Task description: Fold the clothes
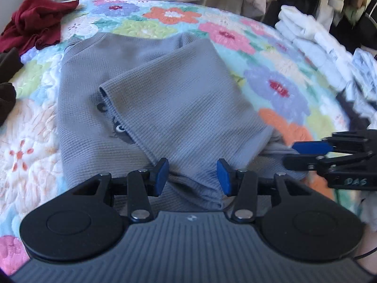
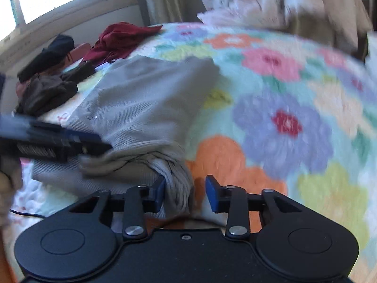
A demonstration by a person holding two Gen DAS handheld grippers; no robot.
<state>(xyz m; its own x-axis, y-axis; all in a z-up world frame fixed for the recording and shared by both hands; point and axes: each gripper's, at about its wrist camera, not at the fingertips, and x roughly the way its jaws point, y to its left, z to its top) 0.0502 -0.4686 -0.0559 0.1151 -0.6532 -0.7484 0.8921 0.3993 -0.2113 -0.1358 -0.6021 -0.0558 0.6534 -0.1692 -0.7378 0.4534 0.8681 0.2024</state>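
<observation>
Floral quilting in pink, orange, lilac and green covers the bed (image 1: 271,80), and the grey waffle-knit garment (image 1: 165,108) lies flat across its middle, partly folded, with one sleeve turned in over the body so the cuff sits near the chest. Beyond it, at the far left corner, a dark red garment (image 1: 35,21) lies crumpled, with brown and black clothes (image 2: 47,87) beside it toward the window. A stack of folded white laundry (image 1: 313,44) runs along the bed's right edge.

In the left wrist view, the left gripper (image 1: 192,176) sits at the near hem of the grey garment, its jaws apart with bunched fabric lying between the blue pads; the pads do not press on the cloth. The right gripper (image 2: 185,192) is just beside it at the garment's near right corner, jaws likewise apart; a twisted wad of grey fabric stands between them, touching the left pad and clear of the right. Both wrist views are blurred toward the edges.
</observation>
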